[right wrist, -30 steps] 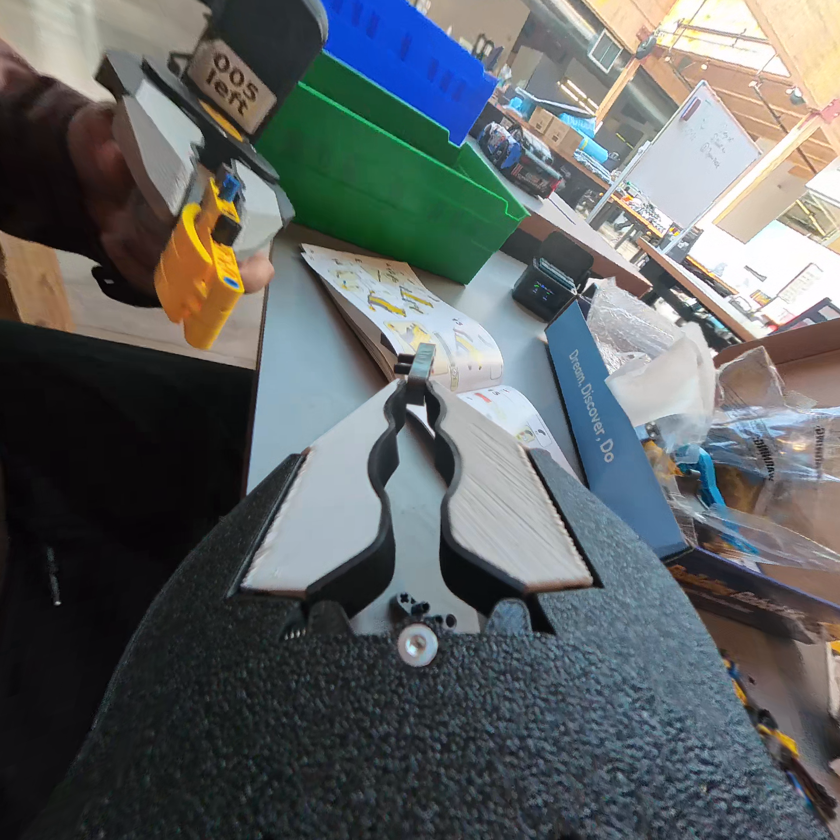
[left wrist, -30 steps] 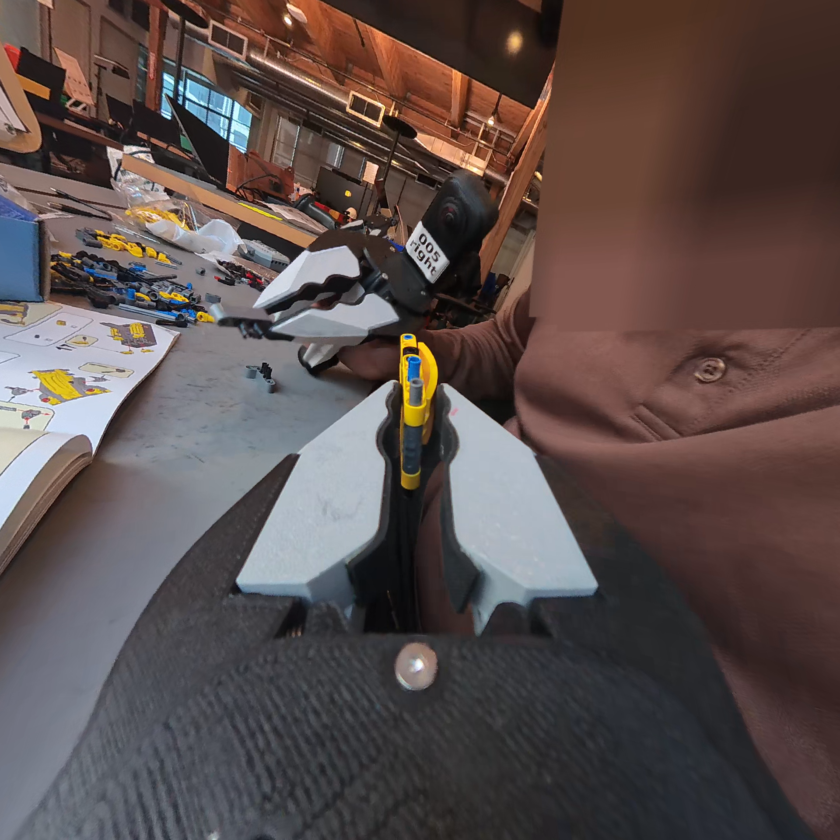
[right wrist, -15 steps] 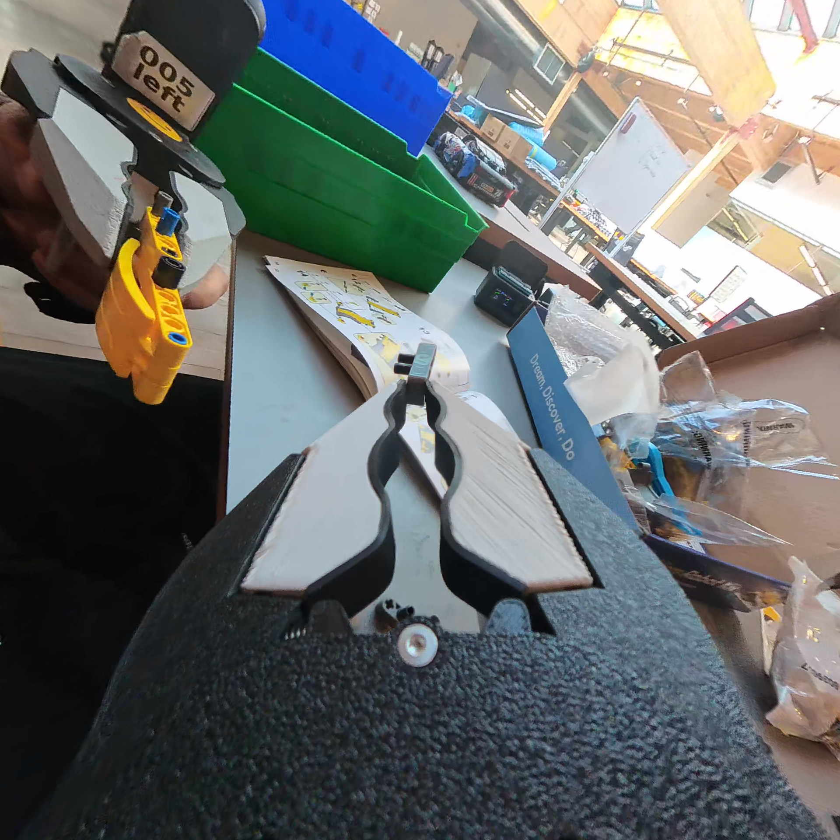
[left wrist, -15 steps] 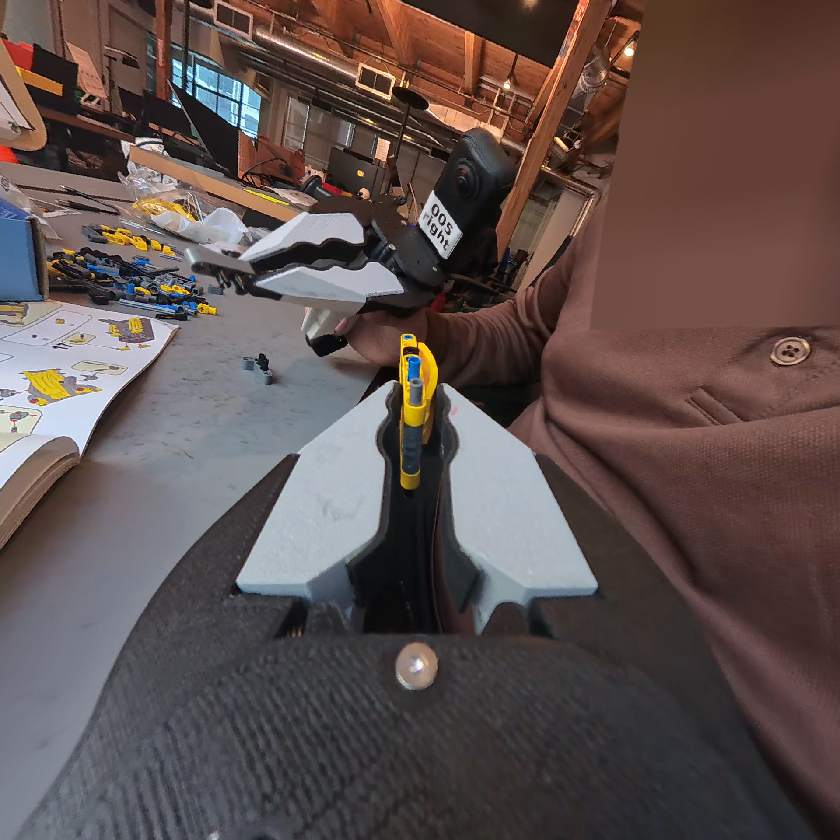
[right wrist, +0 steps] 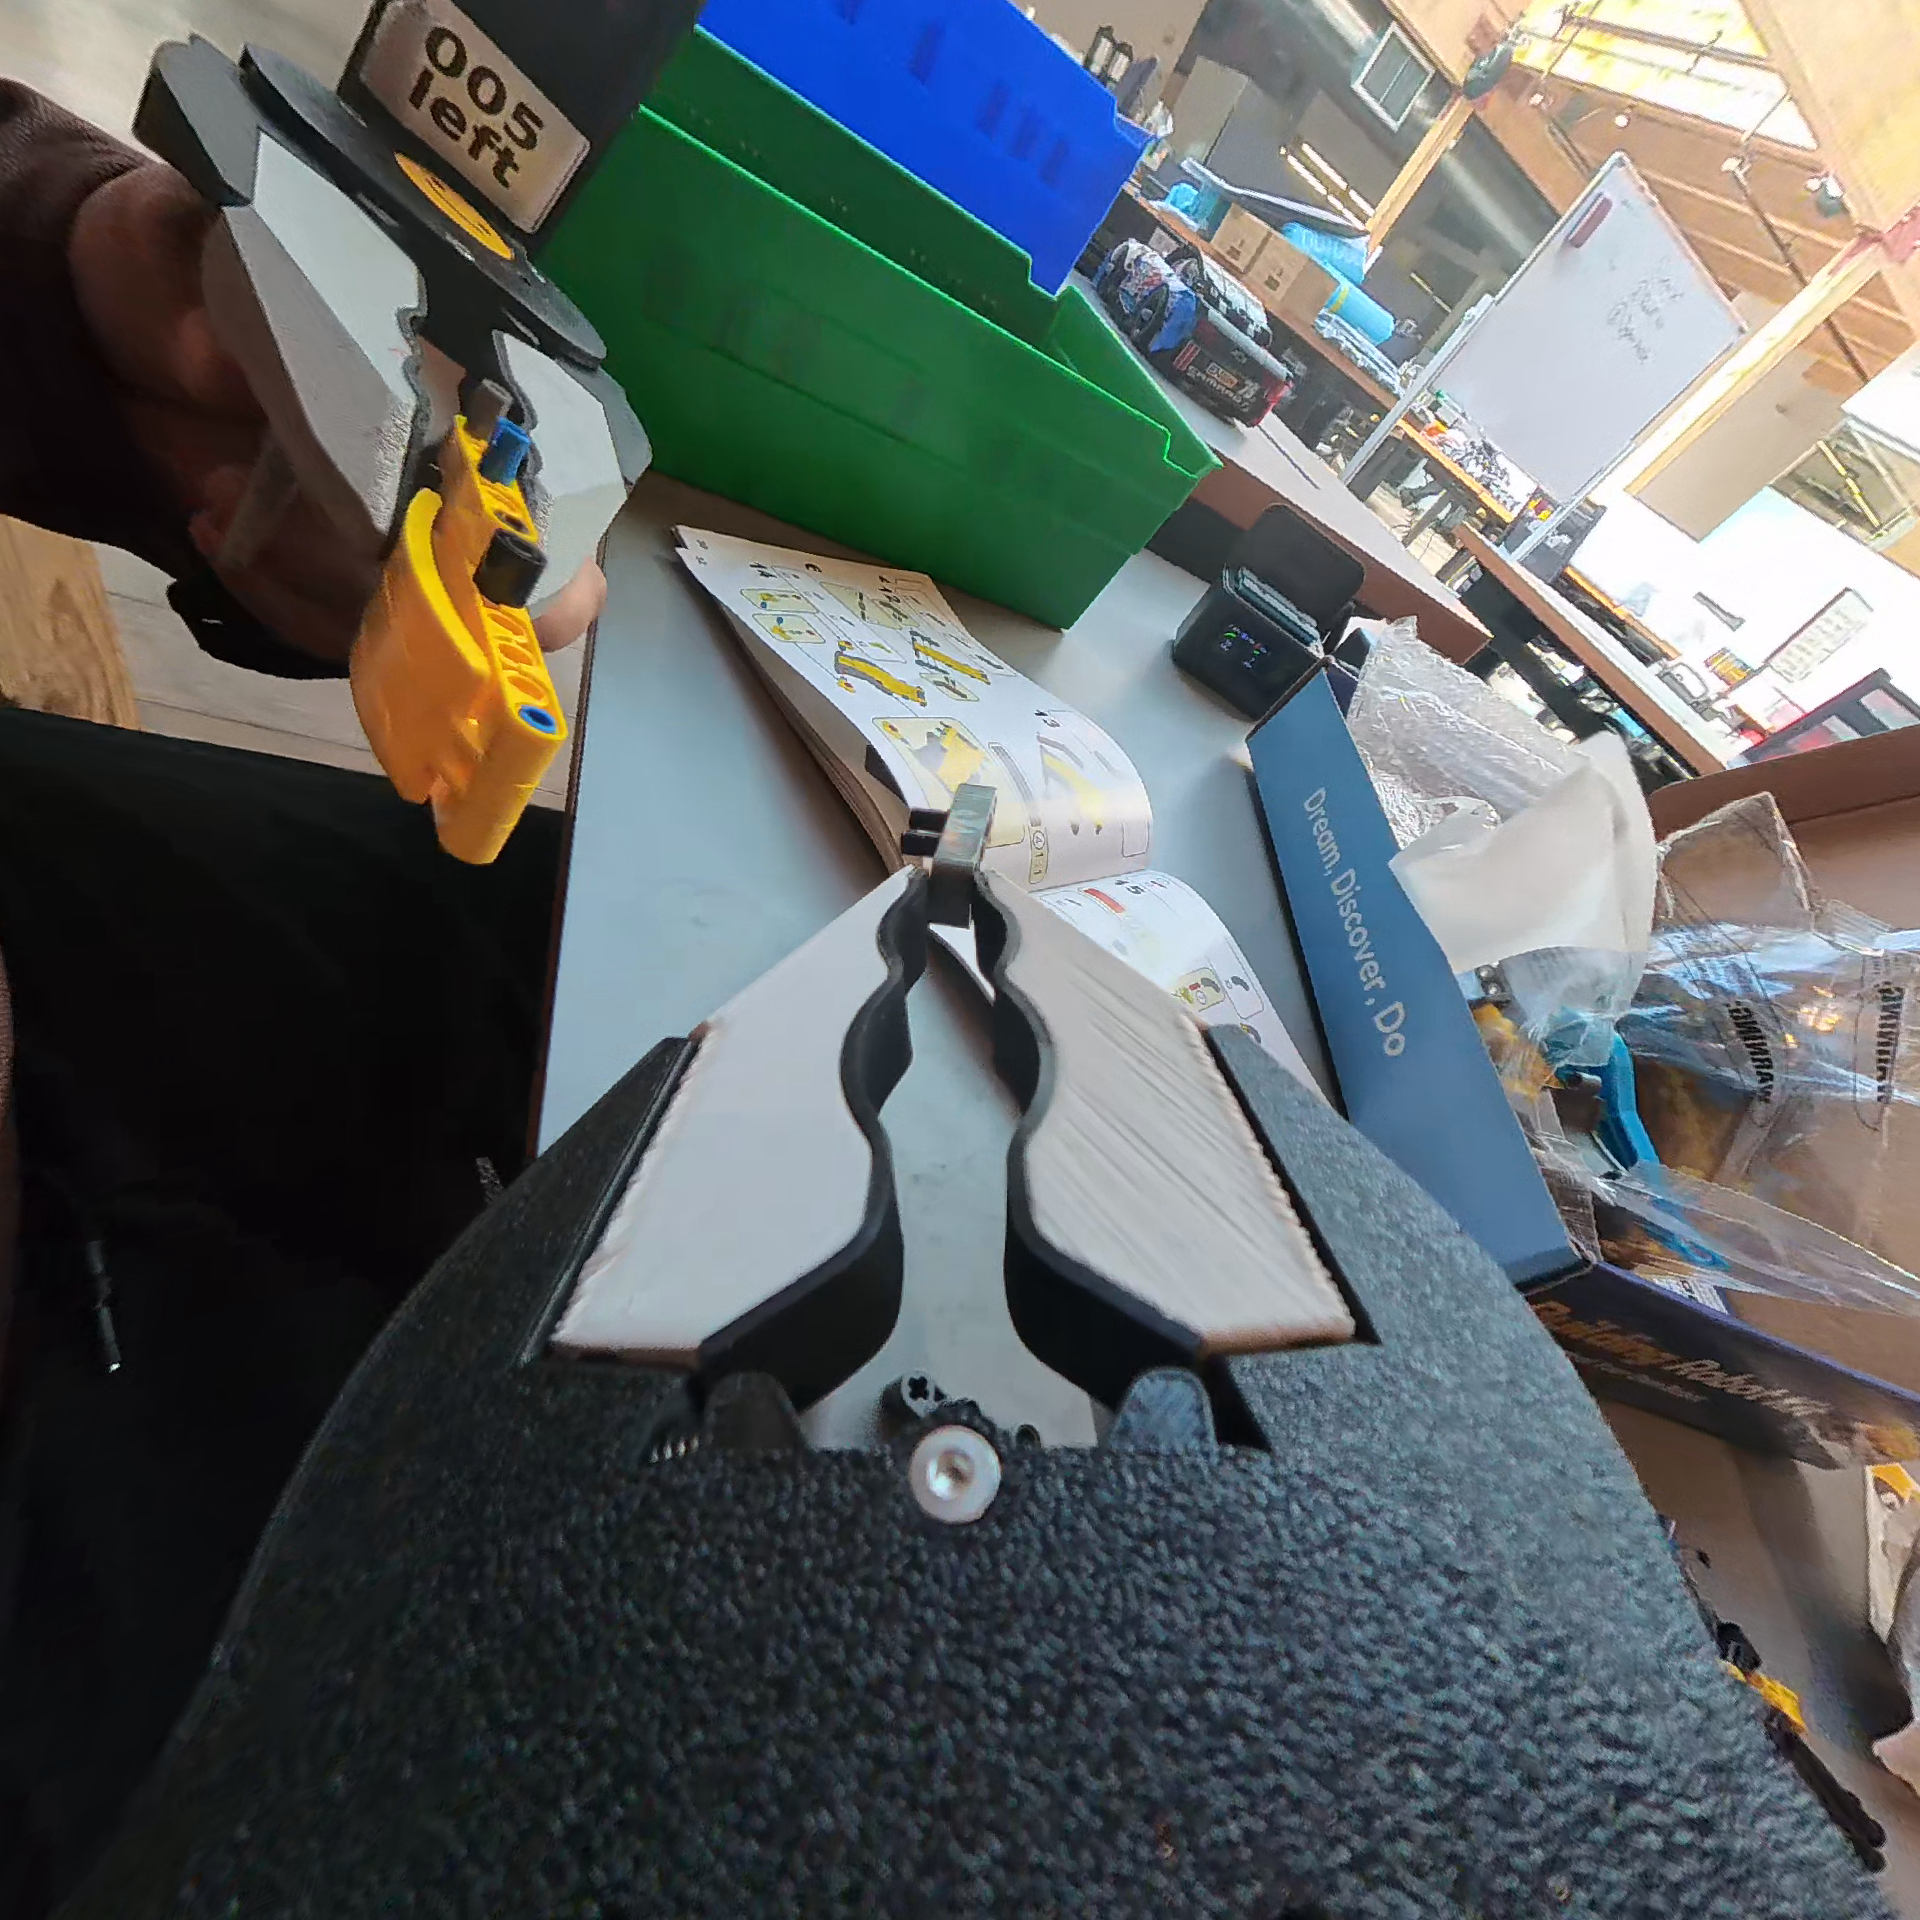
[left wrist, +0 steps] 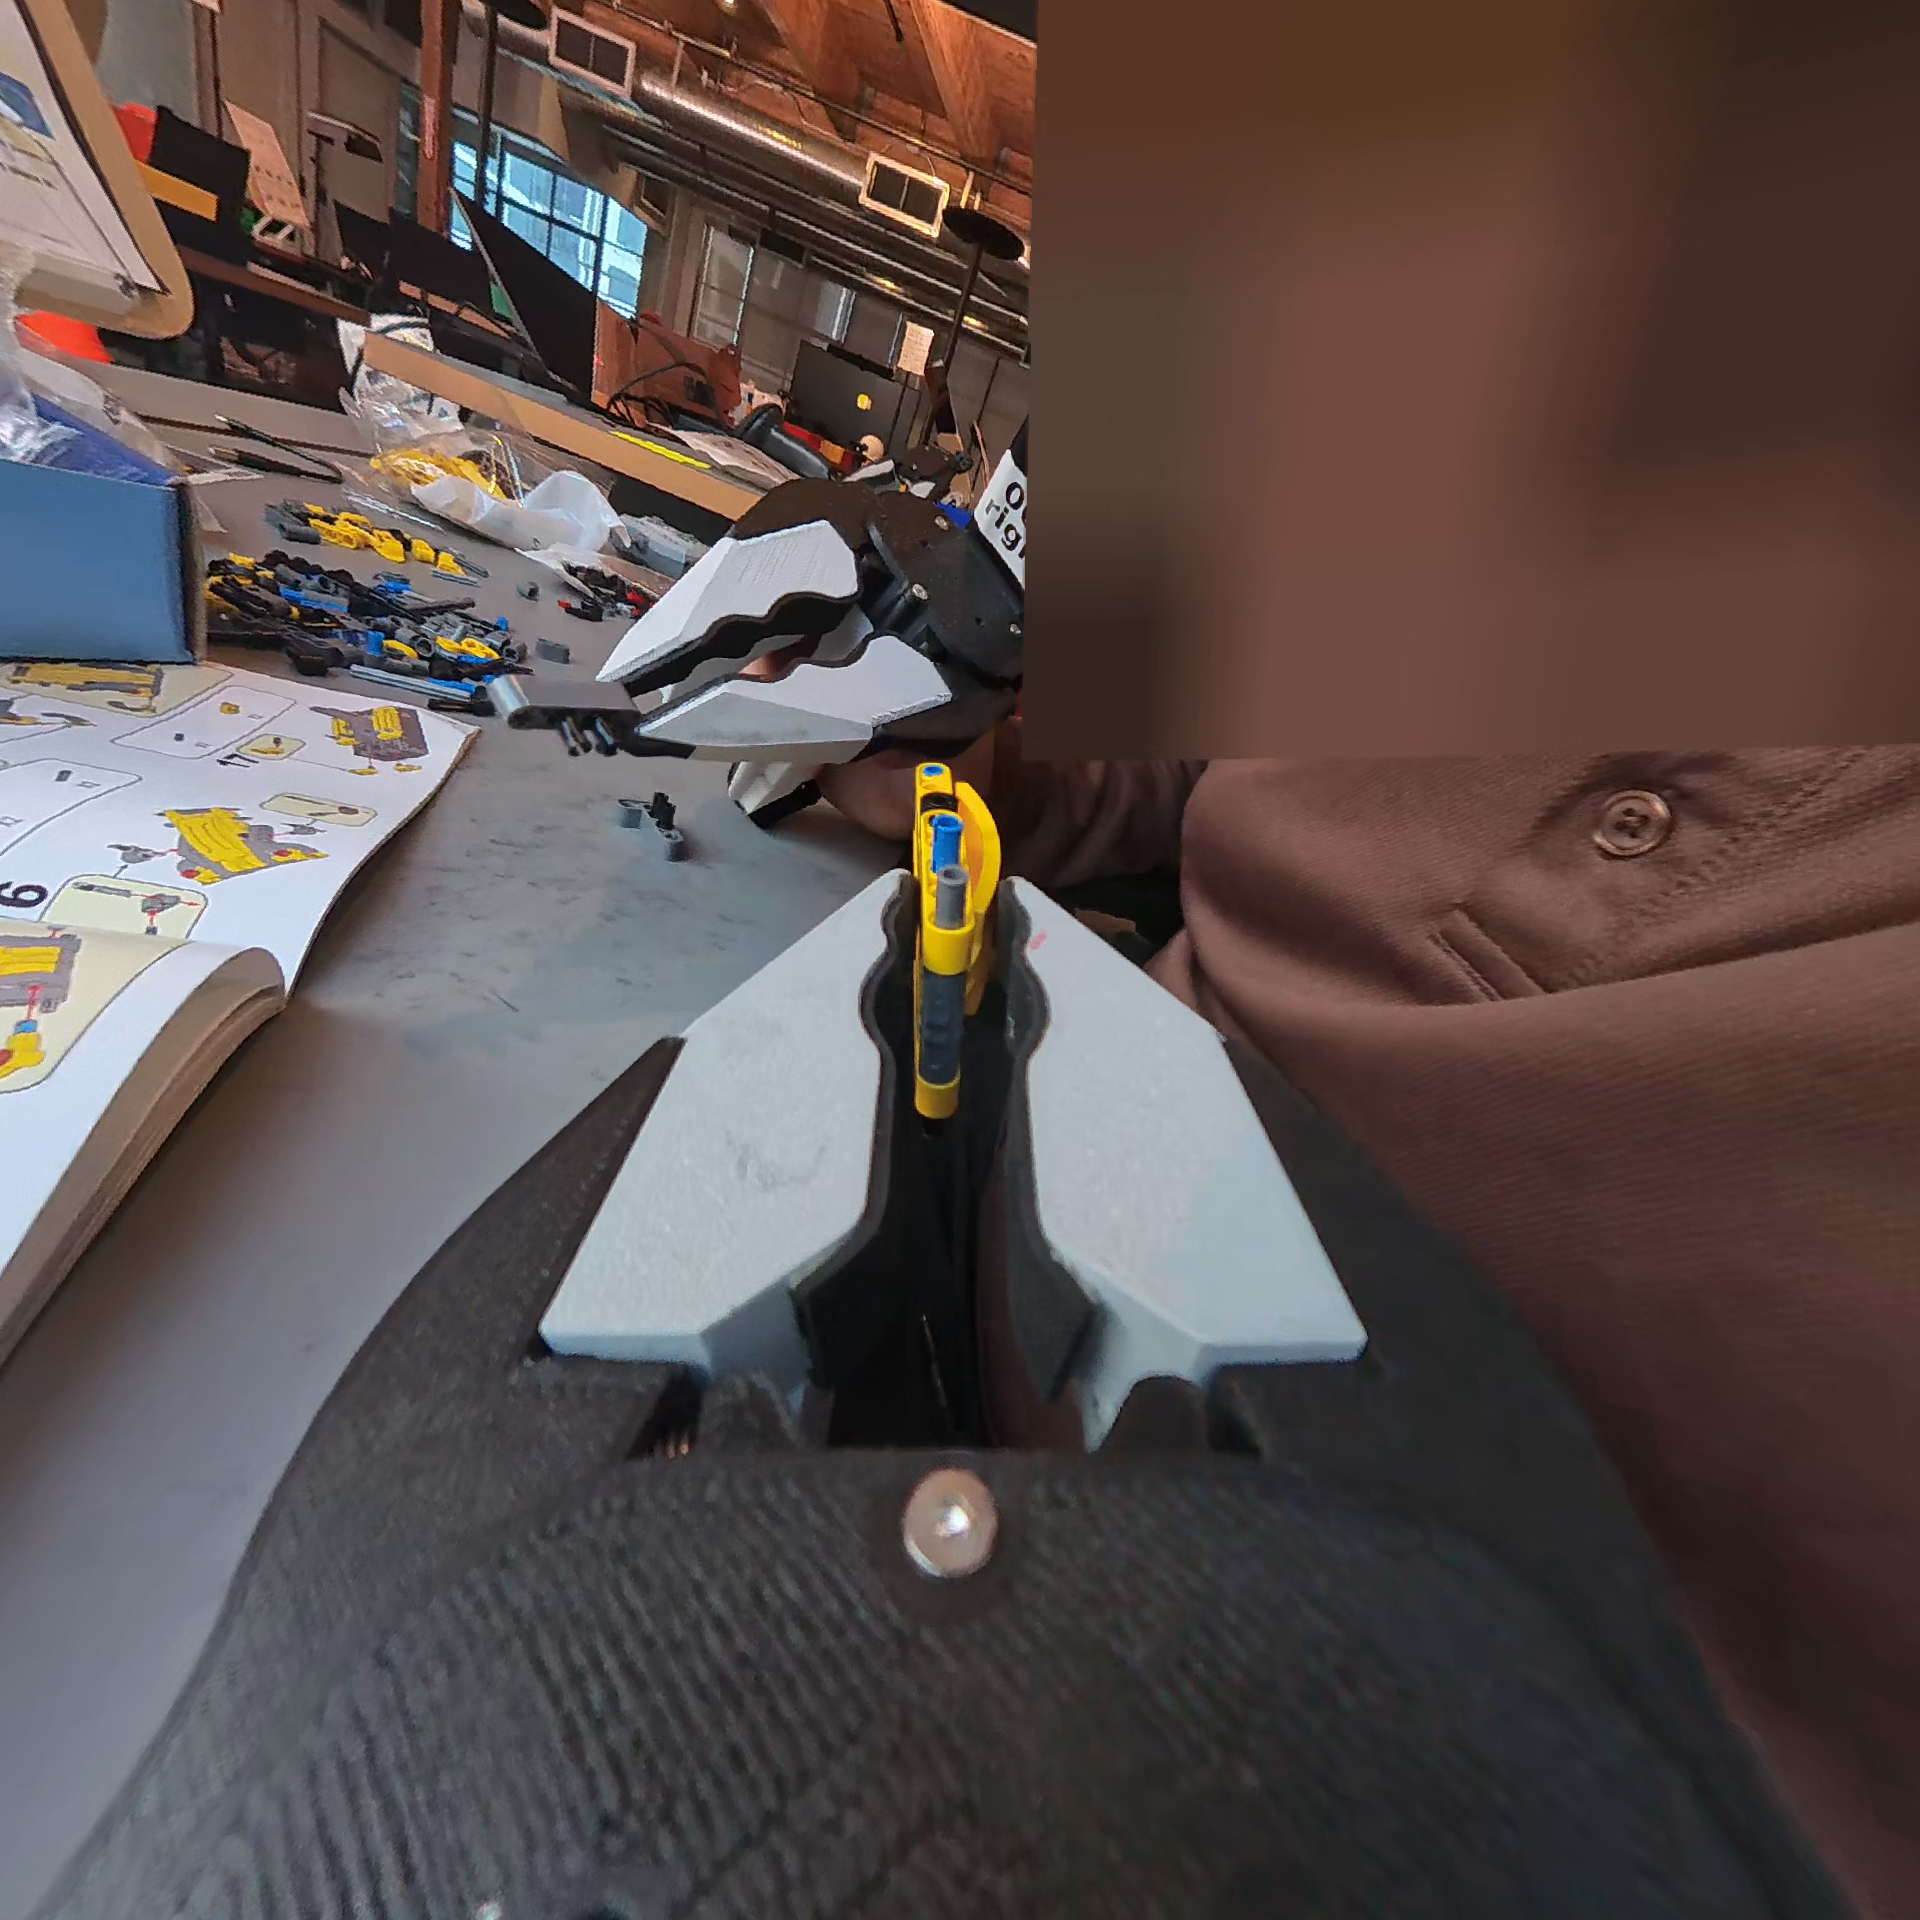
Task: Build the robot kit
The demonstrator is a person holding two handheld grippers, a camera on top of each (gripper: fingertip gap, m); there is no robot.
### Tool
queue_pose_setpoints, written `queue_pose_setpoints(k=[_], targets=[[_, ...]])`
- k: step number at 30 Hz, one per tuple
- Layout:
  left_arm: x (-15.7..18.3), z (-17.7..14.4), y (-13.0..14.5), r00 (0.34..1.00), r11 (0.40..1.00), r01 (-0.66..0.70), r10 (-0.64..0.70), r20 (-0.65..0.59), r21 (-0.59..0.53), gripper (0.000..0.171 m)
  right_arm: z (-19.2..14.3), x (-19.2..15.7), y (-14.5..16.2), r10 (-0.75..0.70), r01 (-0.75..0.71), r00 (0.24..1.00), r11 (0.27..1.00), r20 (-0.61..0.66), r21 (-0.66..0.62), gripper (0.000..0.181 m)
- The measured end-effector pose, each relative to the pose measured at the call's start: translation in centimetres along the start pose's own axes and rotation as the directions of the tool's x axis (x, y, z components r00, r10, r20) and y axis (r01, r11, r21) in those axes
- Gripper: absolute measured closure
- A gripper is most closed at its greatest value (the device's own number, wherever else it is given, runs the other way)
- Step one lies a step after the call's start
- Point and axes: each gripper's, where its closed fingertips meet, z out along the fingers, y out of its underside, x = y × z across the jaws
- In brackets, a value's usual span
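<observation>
workshop | timber ceiling (left wrist: 883, 62) | green bin (right wrist: 862, 343) | whiteboard (right wrist: 1579, 332)

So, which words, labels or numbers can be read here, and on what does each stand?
I cannot quote writing; these carry it:
left gripper, white tag: clear.
right gripper, white tag: half hidden.
blue box: white lettering, clear.
instruction booklet: step numbers.
whiteboard: too faint.

Grey surface (left wrist: 436, 1049): open instruction booklet (right wrist: 935, 665) lying flat, green bin (right wrist: 862, 416) beyond it with blue bin (right wrist: 935, 94) stacked inside. Dark blue box (right wrist: 1392, 1018) beside booklet. Loose yellow, black, blue building pieces (left wrist: 353, 613) scattered; clear plastic bags (right wrist: 1766, 1039) in cardboard box.
</observation>
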Motion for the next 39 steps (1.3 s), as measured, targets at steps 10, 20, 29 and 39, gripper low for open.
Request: queue_pose_setpoints(k=[10,20,29,39], targets=[[-0.1,0.0,0.1,1.000,1.000,-0.005,0.005,0.009,-0.013,0.160,-0.2,-0.3,-0.1,-0.015,0.015,1.000,1.000,0.012,0.006,0.174],[1.1,-0.3,-0.9,0.996,0.998,0.059,-0.057,-0.062,0.031,0.160,-1.5,-2.8,-3.1,0.064,-0.081,0.979,0.993,0.192,0.083,0.174],[2.0,-0.3,-0.7,0.997,1.000,0.015,-0.016,-0.069,-0.020,0.160,-4.3,-4.9,-7.2,-0.082,0.039,0.958,0.987,0.276,0.157,0.174],[1.8,0.1,-0.4,0.999,0.994,-0.024,0.020,-0.038,-0.109,0.160,-5.4,-6.0,-6.9,-0.361,0.347,0.908,0.932,0.211,0.104,0.174]])
